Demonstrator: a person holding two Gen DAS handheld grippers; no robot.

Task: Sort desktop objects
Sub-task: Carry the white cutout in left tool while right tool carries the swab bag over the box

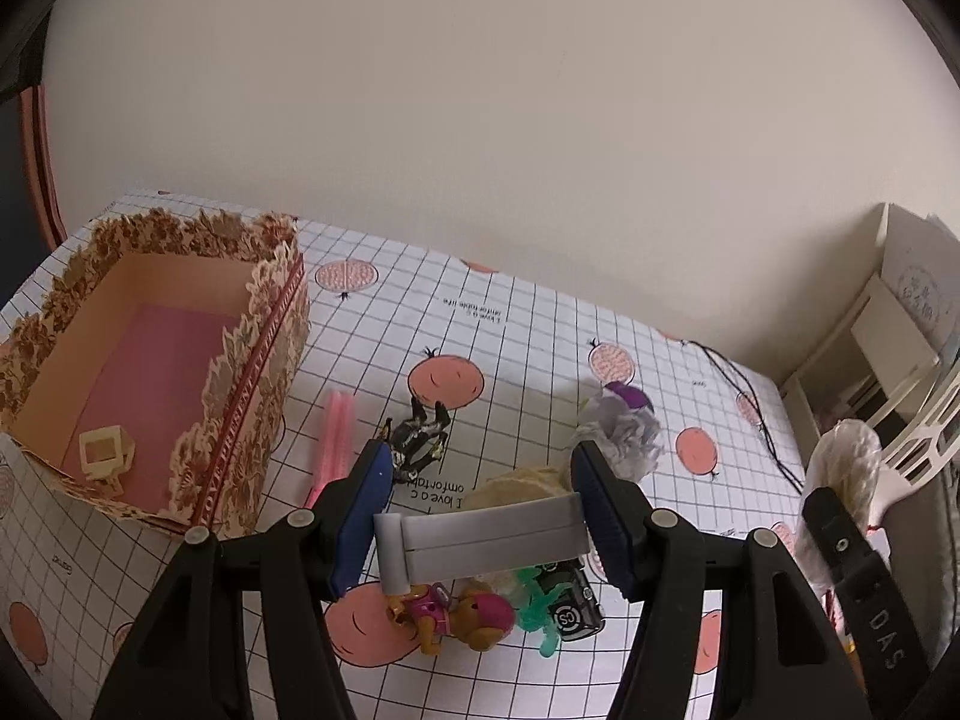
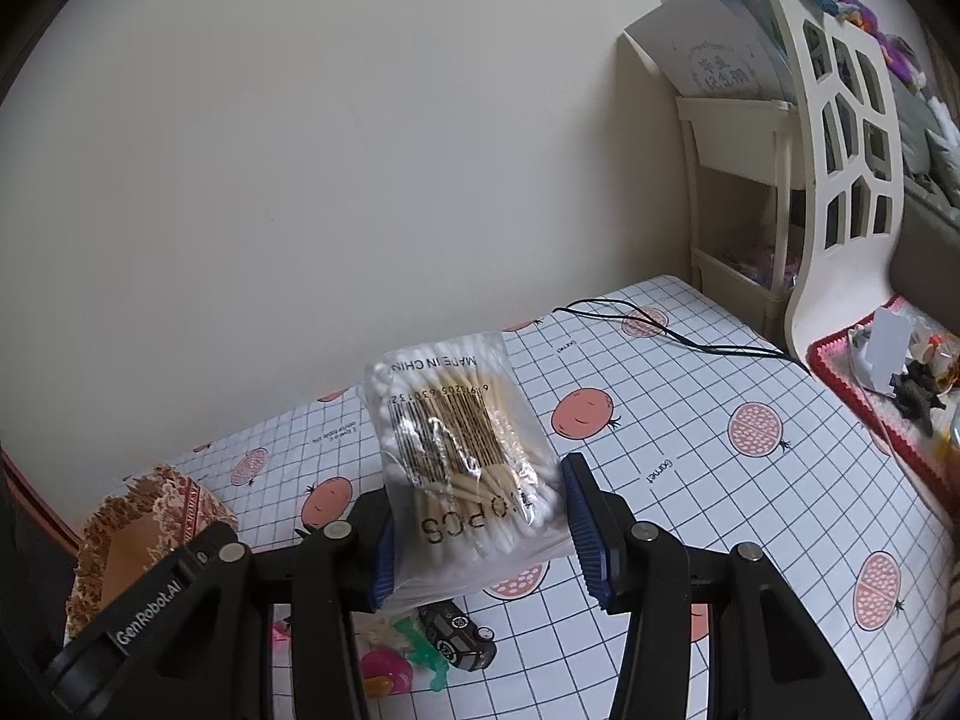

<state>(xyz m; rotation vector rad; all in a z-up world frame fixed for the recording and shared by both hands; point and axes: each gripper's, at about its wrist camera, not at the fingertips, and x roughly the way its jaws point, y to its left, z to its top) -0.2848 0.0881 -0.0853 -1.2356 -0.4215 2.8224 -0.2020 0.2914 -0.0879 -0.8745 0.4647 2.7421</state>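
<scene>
Above the table point(image 1: 540, 324): left hand-held gripper point(image 1: 480, 516) clamped on a grey clip point(image 1: 480, 531); right hand-held gripper point(image 2: 480, 540) gripping a bag of cotton swabs point(image 2: 462, 450).

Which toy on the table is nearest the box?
The black-and-white figure, lying beside the pink sticks just right of the patterned box. The pink-and-tan toy and black car sit further away, nearer the camera.

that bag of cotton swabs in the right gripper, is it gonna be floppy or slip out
The bag of cotton swabs probably holds its shape, since the packed sticks stiffen it. Its glossy, crinkled plastic could slip against the right gripper. It is likely light for its size.
</scene>
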